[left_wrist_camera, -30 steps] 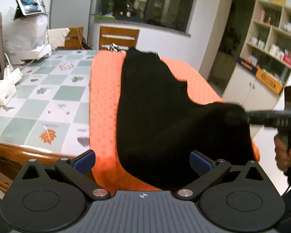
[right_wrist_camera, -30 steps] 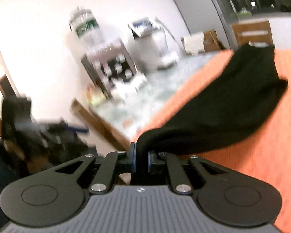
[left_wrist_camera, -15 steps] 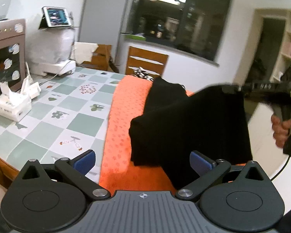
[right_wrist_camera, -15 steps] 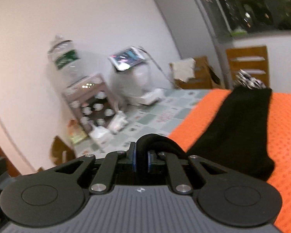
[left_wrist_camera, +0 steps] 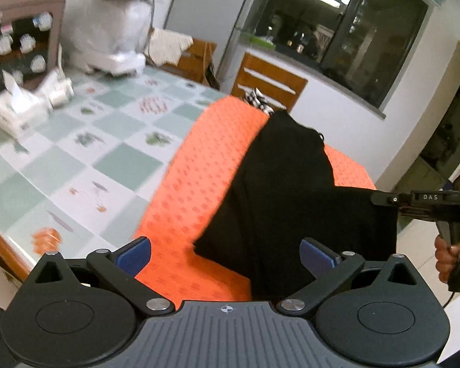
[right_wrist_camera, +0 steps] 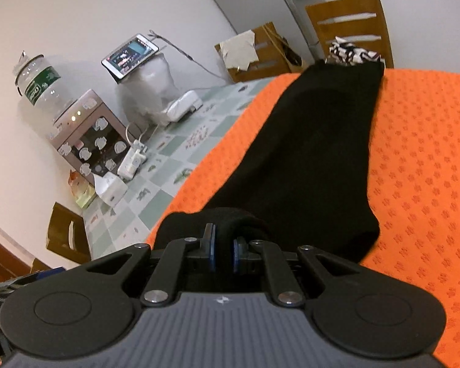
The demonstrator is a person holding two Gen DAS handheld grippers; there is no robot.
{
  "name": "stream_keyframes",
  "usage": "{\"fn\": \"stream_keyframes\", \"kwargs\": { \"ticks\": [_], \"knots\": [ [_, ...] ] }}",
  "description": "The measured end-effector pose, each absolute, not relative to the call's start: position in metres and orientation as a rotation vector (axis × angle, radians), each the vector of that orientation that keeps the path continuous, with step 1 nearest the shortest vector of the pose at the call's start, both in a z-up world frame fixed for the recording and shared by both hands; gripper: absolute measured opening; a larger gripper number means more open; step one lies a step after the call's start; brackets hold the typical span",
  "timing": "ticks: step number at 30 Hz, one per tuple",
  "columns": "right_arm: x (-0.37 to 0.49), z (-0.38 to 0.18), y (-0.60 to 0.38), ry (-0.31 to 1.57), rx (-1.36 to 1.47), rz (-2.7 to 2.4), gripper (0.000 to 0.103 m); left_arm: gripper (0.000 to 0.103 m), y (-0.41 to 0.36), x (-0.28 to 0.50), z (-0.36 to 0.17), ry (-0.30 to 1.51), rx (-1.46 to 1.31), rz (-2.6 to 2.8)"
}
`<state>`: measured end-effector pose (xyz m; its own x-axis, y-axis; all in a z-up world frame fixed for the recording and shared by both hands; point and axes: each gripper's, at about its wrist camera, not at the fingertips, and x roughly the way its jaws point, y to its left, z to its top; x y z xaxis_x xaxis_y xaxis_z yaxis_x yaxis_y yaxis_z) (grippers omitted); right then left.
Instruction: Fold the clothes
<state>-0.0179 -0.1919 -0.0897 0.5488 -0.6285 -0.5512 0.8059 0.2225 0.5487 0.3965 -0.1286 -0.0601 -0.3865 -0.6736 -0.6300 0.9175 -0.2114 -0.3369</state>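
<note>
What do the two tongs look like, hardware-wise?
Both match: black linkage arms with silver pivot screws, round black side housings, a ribbed grey body with a small centre mark, blue finger pads. The right tongs, seen from the left tongs, carry white "DAS" lettering, a pistol-style handle and a black cable.

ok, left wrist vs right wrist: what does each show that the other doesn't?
Left wrist only: its own left gripper open and holding nothing, the right gripper from the side with a hand on its grip, and the dark window.

Right wrist only: the pads pinching a fold of the black garment, and a water bottle atop the dispenser.

Both: the garment on the orange cloth, the checked tablecloth, the wooden chair and the tablet.
</note>
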Motion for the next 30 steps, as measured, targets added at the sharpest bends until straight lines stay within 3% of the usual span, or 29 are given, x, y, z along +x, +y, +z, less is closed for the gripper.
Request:
{"fn": "stream_keyframes", "kwargs": {
  "ticks": [5, 10, 18, 21, 23, 25, 27, 30],
  "knots": [
    [-0.026, -0.096, -0.191, 0.241, 0.918, -0.993, 0.012, 0.095, -0.153, 0.375, -0.088, 0.929, 0.47, -1.884],
    [-0.024, -0.101, -0.187, 0.264, 0.921, -1.026, 0.012, 0.081, -0.181, 0.353, -0.111, 0.981, 0.493, -1.971],
    [-0.016, -0.103, -0.186, 0.271, 0.917, -1.068, 0.016, 0.078, -0.238, 0.336, -0.135, 1.084, 0.477, -2.062],
    [-0.011, -0.103, -0.186, 0.293, 0.899, -1.078, 0.02, 0.07, -0.249, 0.332, -0.14, 1.122, 0.497, -2.081],
    [-0.009, -0.105, -0.187, 0.302, 0.892, -1.083, 0.024, 0.056, -0.252, 0.33, -0.143, 1.125, 0.515, -2.071],
    [-0.008, -0.107, -0.187, 0.305, 0.893, -1.089, 0.034, 0.015, -0.252, 0.33, -0.144, 1.11, 0.525, -2.045],
    [-0.007, -0.111, -0.187, 0.312, 0.9, -1.098, 0.034, 0.014, -0.249, 0.337, -0.139, 1.112, 0.49, -2.044],
    [-0.005, -0.109, -0.183, 0.308, 0.892, -1.103, 0.015, 0.013, -0.238, 0.348, -0.119, 1.075, 0.439, -2.081]
  ]
}}
